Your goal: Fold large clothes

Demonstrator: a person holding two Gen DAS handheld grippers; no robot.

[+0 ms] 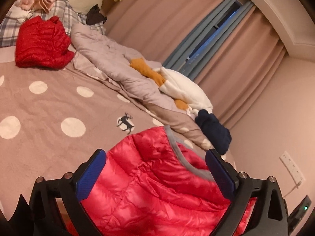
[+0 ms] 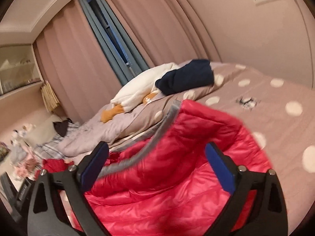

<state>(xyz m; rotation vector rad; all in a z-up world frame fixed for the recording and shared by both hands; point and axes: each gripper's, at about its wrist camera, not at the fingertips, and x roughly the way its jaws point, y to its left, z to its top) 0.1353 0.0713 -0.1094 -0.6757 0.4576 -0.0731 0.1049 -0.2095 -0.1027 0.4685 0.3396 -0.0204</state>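
only left view shows folded red jacket (image 1: 42, 42), right view blurred

The left gripper (image 1: 155, 169) is built from matte black arms that curve up and inward like a pair of tongs, each with a slotted cut-out near its base. Its two fingers (image 1: 91, 174) carry flat, deep-blue pads with a fine textured surface — long rounded rectangles set on the inner faces. Round silver screw heads sit at the joints, two on each side. The right gripper (image 2: 156, 165) has the same make: black curved arms, triangular cut-outs, silver screws at the knuckles, and blue pads on its fingers (image 2: 220, 169) — the left pad looking darker, in shadow
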